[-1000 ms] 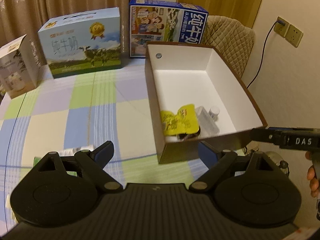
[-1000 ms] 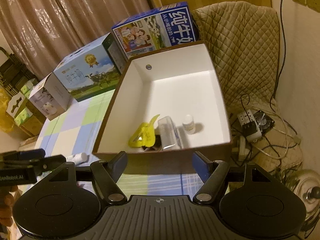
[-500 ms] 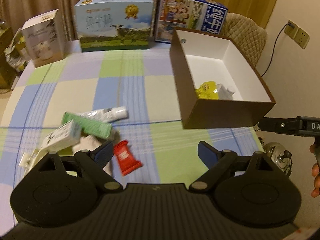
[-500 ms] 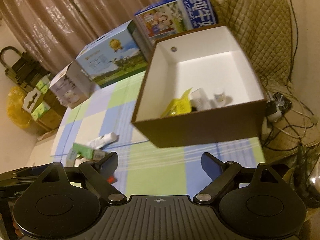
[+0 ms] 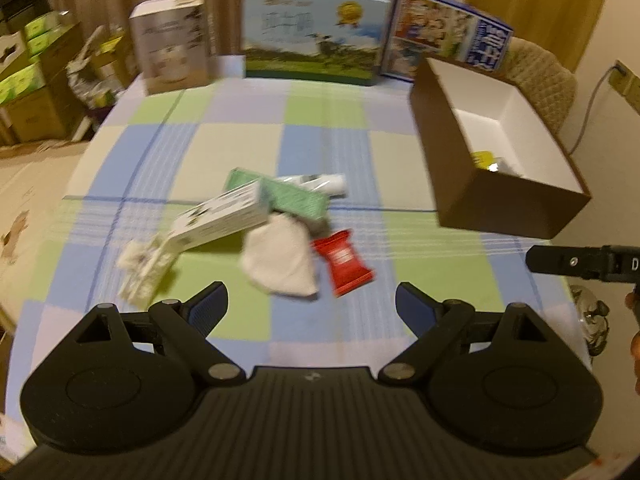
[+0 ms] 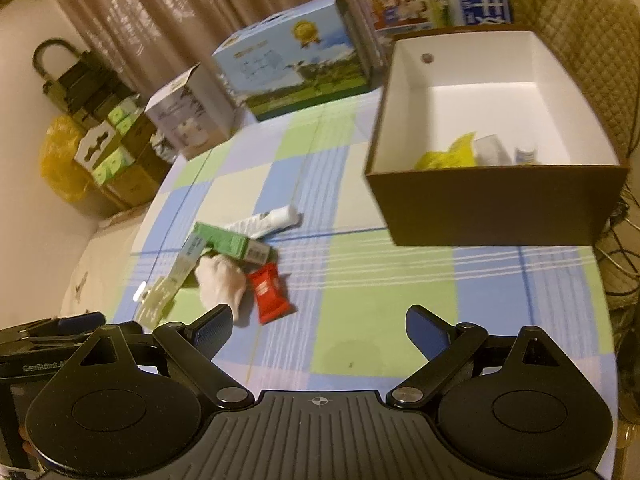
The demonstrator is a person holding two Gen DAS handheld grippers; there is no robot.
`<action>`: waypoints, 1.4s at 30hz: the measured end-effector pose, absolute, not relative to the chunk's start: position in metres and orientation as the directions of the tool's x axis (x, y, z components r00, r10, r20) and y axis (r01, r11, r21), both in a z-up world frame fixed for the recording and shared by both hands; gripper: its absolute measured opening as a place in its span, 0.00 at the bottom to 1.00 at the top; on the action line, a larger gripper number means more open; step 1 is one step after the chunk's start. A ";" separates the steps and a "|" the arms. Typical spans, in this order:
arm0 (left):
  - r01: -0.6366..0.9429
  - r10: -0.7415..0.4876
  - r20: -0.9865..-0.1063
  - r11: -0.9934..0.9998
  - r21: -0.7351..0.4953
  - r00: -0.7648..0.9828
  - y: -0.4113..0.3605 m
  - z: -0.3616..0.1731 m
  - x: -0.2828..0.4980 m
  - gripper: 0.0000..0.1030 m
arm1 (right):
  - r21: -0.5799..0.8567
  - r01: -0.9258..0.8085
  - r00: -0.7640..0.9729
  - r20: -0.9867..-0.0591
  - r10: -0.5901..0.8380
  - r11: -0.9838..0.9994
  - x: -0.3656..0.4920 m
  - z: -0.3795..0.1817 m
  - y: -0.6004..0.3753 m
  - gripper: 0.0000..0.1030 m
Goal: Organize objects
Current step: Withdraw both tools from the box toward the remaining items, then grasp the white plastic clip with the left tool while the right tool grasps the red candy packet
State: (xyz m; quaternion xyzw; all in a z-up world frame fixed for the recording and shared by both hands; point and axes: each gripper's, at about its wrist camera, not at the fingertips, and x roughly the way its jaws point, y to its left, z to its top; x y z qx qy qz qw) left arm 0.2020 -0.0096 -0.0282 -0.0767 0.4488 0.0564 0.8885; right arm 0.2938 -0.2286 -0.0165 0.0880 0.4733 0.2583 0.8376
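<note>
A pile lies mid-table: a red packet (image 5: pixel 343 267) (image 6: pixel 270 293), a white cloth (image 5: pixel 280 261) (image 6: pixel 221 283), a green box (image 5: pixel 290 197) (image 6: pixel 226 242), a white carton (image 5: pixel 208 224) (image 6: pixel 170 288) and a white tube (image 5: pixel 318 182) (image 6: pixel 266 219). A brown box with white inside (image 5: pixel 460 168) (image 6: pixel 496 208) at the right holds a yellow packet (image 6: pixel 448 156) and small white items. My left gripper (image 5: pixel 312 306) is open and empty, just short of the pile. My right gripper (image 6: pixel 319 326) is open and empty, right of the red packet.
Three cartons stand along the far table edge: a grey one (image 5: pixel 174 42), a light blue milk one (image 5: pixel 314 32) and a dark blue one (image 5: pixel 444 36). A quilted chair (image 6: pixel 580 28) sits behind the brown box. Stacked boxes (image 6: pixel 108 140) stand left of the table.
Both grippers pulled back from the brown box and swung left. The pile on the table came into view and now lies just ahead of both. Both stay open.
</note>
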 end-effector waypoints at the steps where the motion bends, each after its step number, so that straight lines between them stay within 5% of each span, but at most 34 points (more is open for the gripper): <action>1: -0.182 0.041 -0.809 0.980 -0.083 0.586 -0.003 -0.030 0.197 0.86 | 0.385 -0.354 0.416 -0.751 0.512 0.852 0.292 -0.019 -0.223 0.88; 8: -0.252 0.092 -0.826 0.966 -0.062 0.556 0.036 -0.044 0.172 0.86 | 0.374 -0.353 0.401 -0.768 0.499 0.858 0.289 -0.034 -0.198 0.88; 20: -0.269 0.175 -0.802 0.963 0.018 0.571 0.082 -0.069 0.169 0.86 | 0.360 -0.345 0.365 -0.799 0.477 0.867 0.290 -0.061 -0.176 0.72; 42: -0.121 0.190 -0.805 0.982 0.147 0.563 0.131 -0.123 0.242 0.80 | 0.323 -0.243 0.373 -0.839 0.395 0.915 0.309 -0.085 -0.170 0.71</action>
